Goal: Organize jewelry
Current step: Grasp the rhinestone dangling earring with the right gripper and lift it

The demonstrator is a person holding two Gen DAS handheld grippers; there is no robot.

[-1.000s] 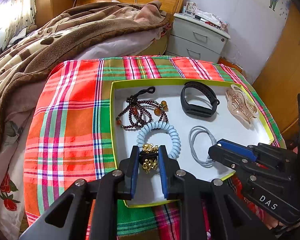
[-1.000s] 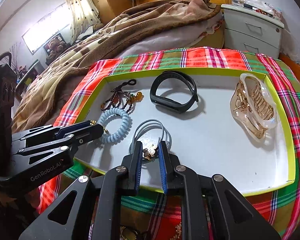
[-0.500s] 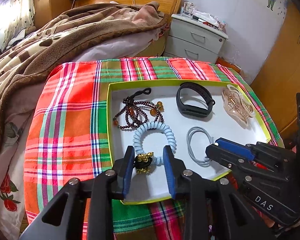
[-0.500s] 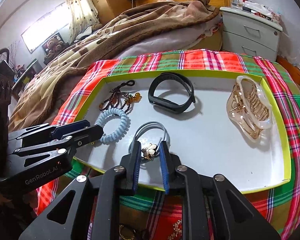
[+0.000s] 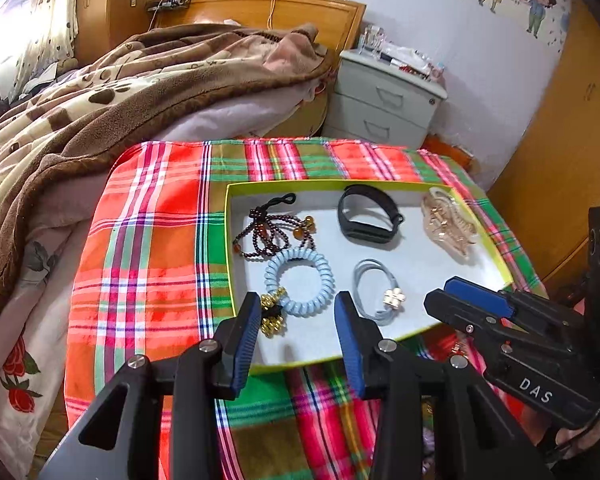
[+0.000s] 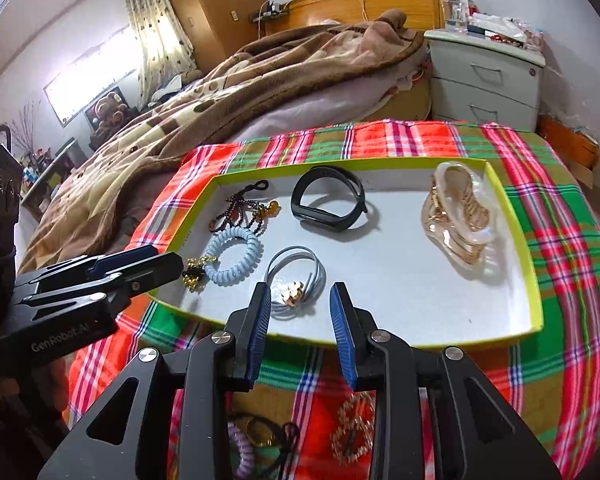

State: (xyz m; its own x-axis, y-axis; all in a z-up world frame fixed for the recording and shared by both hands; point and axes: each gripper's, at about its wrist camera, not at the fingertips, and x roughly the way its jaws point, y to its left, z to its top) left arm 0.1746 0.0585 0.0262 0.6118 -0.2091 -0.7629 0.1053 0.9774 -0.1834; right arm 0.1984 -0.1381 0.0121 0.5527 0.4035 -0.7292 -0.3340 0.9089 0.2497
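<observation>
Left wrist view: a shallow white tray with a lime rim sits on a plaid cloth and is the landmark here. The left gripper hangs over the tray's near edge, its jaws apart and just opened, nothing between them. A gold-charm hair tie lies on the tray floor by the near left corner, touching a pale blue coil tie; it looks freshly set down there to join the sorted pieces.

Right wrist view: the right gripper also hovers at the tray's near edge, jaws just opened and empty. A grey hair tie with a gold charm rests inside the tray, just beyond them. More hair accessories wait on the cloth outside the tray's near edge, probably next.
</observation>
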